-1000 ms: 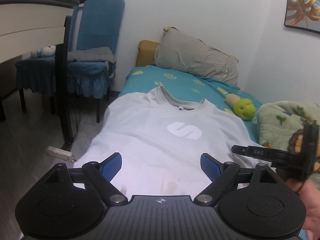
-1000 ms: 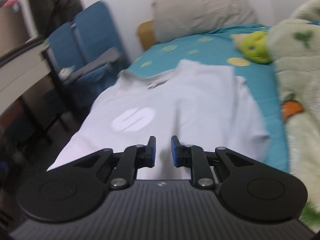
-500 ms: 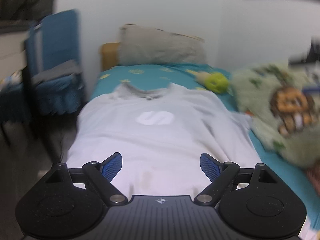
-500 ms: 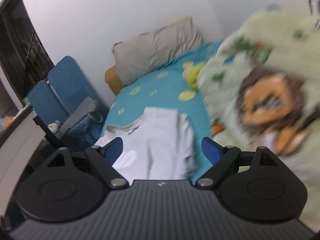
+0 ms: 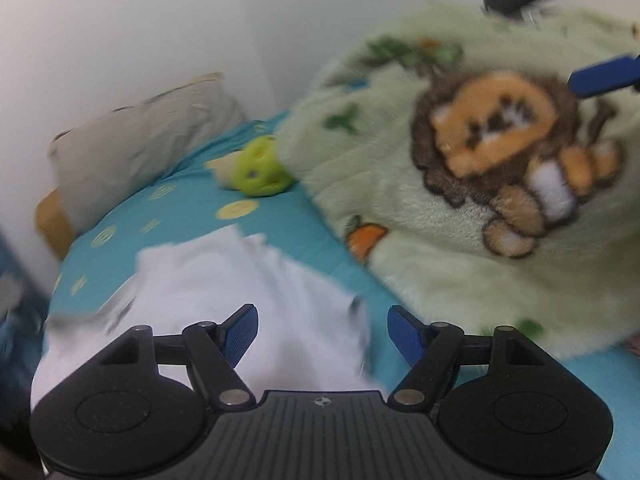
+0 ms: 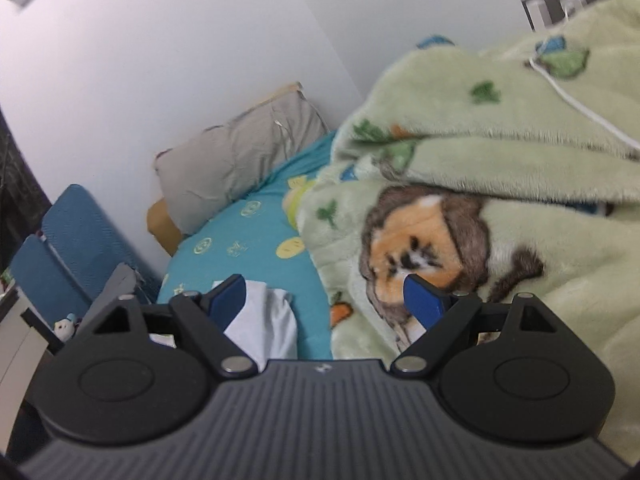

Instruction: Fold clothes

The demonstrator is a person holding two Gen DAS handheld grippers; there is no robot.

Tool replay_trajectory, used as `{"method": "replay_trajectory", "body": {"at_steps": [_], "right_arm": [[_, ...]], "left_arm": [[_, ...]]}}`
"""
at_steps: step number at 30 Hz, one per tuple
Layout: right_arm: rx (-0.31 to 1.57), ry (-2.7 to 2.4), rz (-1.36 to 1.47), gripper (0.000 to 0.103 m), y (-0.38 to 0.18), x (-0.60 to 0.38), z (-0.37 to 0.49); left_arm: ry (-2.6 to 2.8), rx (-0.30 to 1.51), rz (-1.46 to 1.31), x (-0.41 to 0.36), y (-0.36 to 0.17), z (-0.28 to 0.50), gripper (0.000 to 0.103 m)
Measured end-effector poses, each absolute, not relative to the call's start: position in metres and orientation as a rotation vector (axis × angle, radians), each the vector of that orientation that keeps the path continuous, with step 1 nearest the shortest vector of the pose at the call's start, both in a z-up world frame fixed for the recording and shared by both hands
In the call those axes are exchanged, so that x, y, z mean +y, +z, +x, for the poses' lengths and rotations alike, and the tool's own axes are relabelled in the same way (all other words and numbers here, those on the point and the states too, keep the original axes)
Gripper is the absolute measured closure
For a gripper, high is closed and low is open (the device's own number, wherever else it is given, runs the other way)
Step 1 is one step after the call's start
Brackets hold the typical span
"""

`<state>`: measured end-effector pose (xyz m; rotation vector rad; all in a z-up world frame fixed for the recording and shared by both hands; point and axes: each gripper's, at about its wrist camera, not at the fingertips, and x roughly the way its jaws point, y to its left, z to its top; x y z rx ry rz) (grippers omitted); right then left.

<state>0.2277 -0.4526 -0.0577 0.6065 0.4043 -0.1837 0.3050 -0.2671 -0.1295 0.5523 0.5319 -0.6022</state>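
Note:
A white T-shirt (image 5: 256,292) lies flat on the teal bedsheet (image 5: 188,208), blurred by motion in the left wrist view. My left gripper (image 5: 322,330) hovers open over the shirt's right side, nothing between its blue pads. In the right wrist view only a strip of the shirt (image 6: 268,320) shows behind the left finger. My right gripper (image 6: 326,298) is open and empty, raised above the bed toward the green blanket (image 6: 500,208). One blue pad of the right gripper (image 5: 600,76) appears at the upper right of the left wrist view.
A green fleece blanket with a lion print (image 5: 492,168) is heaped on the bed's right side. A grey pillow (image 6: 240,152) leans on the wall at the head. A green plush toy (image 5: 256,170) lies near it. Blue chairs (image 6: 68,248) stand left of the bed.
Both grippers swung right and up, from the shirt toward the blanket. The right gripper, nearly shut a second ago, now stands wide open. The left stayed open.

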Motion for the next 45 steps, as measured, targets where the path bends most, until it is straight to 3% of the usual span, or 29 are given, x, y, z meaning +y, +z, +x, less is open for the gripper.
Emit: {"method": "replay_trajectory", "body": {"at_steps": [1, 2, 4, 6, 12, 14, 19, 21, 23, 27, 29, 34, 36, 37, 39, 40, 45], "right_arm": [[0.399, -0.183, 0.602, 0.016, -0.06, -0.453, 0.23], [0.391, -0.185, 0.592, 0.016, -0.062, -0.454, 0.232], [0.323, -0.26, 0.488, 0.016, -0.059, -0.447, 0.23], [0.256, -0.324, 0.42, 0.014, -0.057, -0.441, 0.228], [0.279, -0.291, 0.415, 0.015, -0.065, -0.439, 0.239], [0.289, -0.295, 0.438, 0.015, -0.066, -0.443, 0.241], [0.307, -0.3, 0.457, 0.015, -0.066, -0.44, 0.242], [0.313, -0.292, 0.457, 0.015, -0.065, -0.436, 0.242], [0.315, -0.28, 0.446, 0.015, -0.063, -0.43, 0.24], [0.323, -0.257, 0.431, 0.015, -0.063, -0.422, 0.239], [0.331, -0.252, 0.428, 0.015, -0.064, -0.419, 0.241], [0.356, -0.245, 0.429, 0.015, -0.07, -0.417, 0.247], [0.362, -0.241, 0.428, 0.015, -0.072, -0.416, 0.249], [0.364, -0.243, 0.424, 0.015, -0.073, -0.416, 0.25], [0.369, -0.243, 0.421, 0.015, -0.075, -0.416, 0.252], [0.372, -0.242, 0.422, 0.015, -0.076, -0.417, 0.253], [0.389, -0.238, 0.44, 0.015, -0.079, -0.417, 0.257]], "left_arm": [[-0.604, 0.541, 0.574, -0.28, -0.137, 0.315, 0.039], [-0.601, 0.555, 0.594, -0.29, -0.146, 0.325, 0.061], [-0.583, 0.6, 0.595, -0.291, -0.163, 0.34, 0.093], [-0.583, 0.597, 0.484, -0.278, -0.165, 0.35, 0.096], [-0.405, 0.565, -0.258, -0.157, -0.13, 0.374, 0.098], [-0.259, 0.6, -0.378, -0.115, -0.134, 0.382, 0.098], [-0.081, 0.768, -0.21, -0.075, -0.153, 0.399, 0.094], [-0.07, 0.733, -0.138, -0.07, -0.147, 0.391, 0.082], [-0.077, 0.685, -0.081, -0.067, -0.138, 0.377, 0.065], [-0.207, 0.562, 0.036, -0.091, -0.119, 0.362, 0.053], [-0.293, 0.511, 0.134, -0.116, -0.115, 0.357, 0.041], [-0.413, 0.533, 0.4, -0.19, -0.137, 0.368, 0.034], [-0.397, 0.57, 0.49, -0.209, -0.155, 0.386, 0.036], [-0.39, 0.584, 0.521, -0.216, -0.163, 0.395, 0.045], [-0.389, 0.596, 0.505, -0.214, -0.172, 0.413, 0.075], [-0.408, 0.612, 0.441, -0.206, -0.17, 0.418, 0.097], [-0.502, 0.618, 0.097, -0.147, -0.14, 0.427, 0.098]]}}
